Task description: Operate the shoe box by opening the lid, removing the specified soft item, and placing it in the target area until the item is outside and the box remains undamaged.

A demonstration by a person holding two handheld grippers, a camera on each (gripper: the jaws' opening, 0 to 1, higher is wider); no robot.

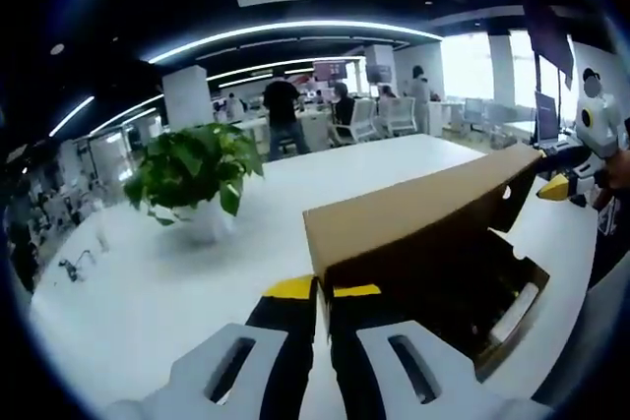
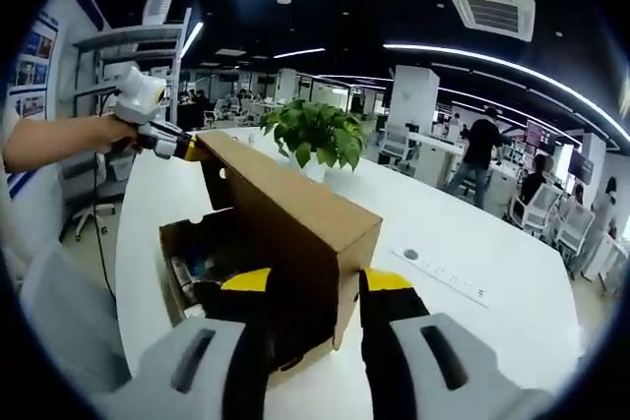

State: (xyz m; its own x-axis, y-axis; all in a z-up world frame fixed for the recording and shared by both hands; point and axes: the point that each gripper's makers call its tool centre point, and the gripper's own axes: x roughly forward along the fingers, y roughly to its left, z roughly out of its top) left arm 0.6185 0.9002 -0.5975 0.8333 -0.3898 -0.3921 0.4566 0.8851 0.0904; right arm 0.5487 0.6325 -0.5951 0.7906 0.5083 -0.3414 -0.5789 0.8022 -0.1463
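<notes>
You have the lid (image 2: 295, 213) raised, each gripper pinching one end: left gripper (image 1: 325, 294), right gripper (image 2: 315, 287). The shoe box (image 1: 497, 317) sits on the table (image 1: 148, 272); the soft item remains inside

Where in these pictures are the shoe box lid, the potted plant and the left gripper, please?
shoe box lid (image 1: 413, 213): left gripper view, on its raised outer face.
potted plant (image 2: 317, 133): right gripper view, on its leaves.
left gripper (image 2: 189, 150): right gripper view, at the yellow tips on the lid's far corner.
</notes>
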